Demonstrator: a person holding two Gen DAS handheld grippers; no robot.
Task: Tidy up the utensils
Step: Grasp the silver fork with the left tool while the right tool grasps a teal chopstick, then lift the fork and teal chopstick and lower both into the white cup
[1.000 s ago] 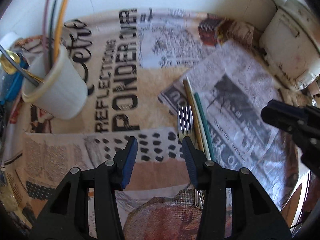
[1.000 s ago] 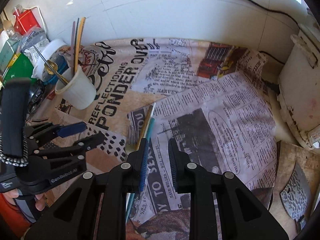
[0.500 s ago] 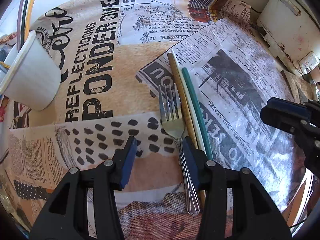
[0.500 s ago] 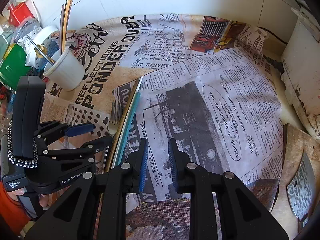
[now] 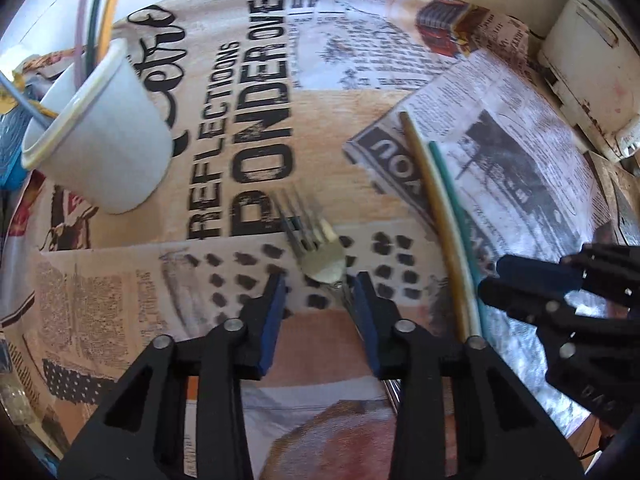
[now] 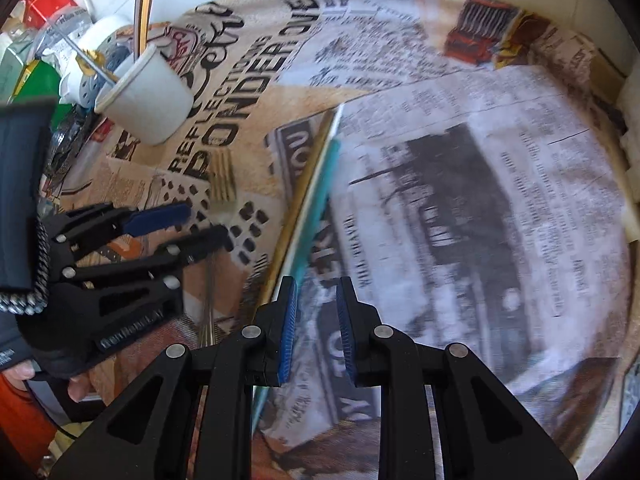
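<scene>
Starting nearest: entry one? (checker)

Left gripper (image 5: 320, 284), pointing steeply down at the cloth. Jaws have just been closing and stand partly open. Fork between them, at the neck; the right-hand pad looks to be against the neck, the other pad stands clear. Not yet a grip. (clerk)

Entry two? (checker)

Fork (image 5: 320, 264), metal, one. Lying flat on the newspaper-print cloth (image 5: 256, 120), tines pointing away towards the cup, handle running back under the gripper's finger. Blurred, so its exact contact is hard to read. (clerk)

Entry three? (checker)

Right gripper (image 6: 317, 282). Jaws narrowly parted, nothing between them. Low over the printed photograph, with the sticks just beside its left finger. (clerk)

Entry four? (checker)

Long sticks (image 5: 448, 240), three: brown, white, teal. Side by side, touching, lying on the cloth between the two grippers. (clerk)

Farthest? (checker)

White cup (image 5: 104, 136), upright at the far left, well apart from the fork. Several more sticks (image 5: 94, 8) already stand in it. (clerk)

Step in hand? (checker)

By my reckoning, the pick-up of the fork; the sticks come after. (clerk)

Next move? (checker)

Finishing the squeeze so both pads bear on the neck, then a straight lift before carrying it over to the cup. The neck is thin and smooth; an off-centre pinch could let it swing or slip. (clerk)
</scene>
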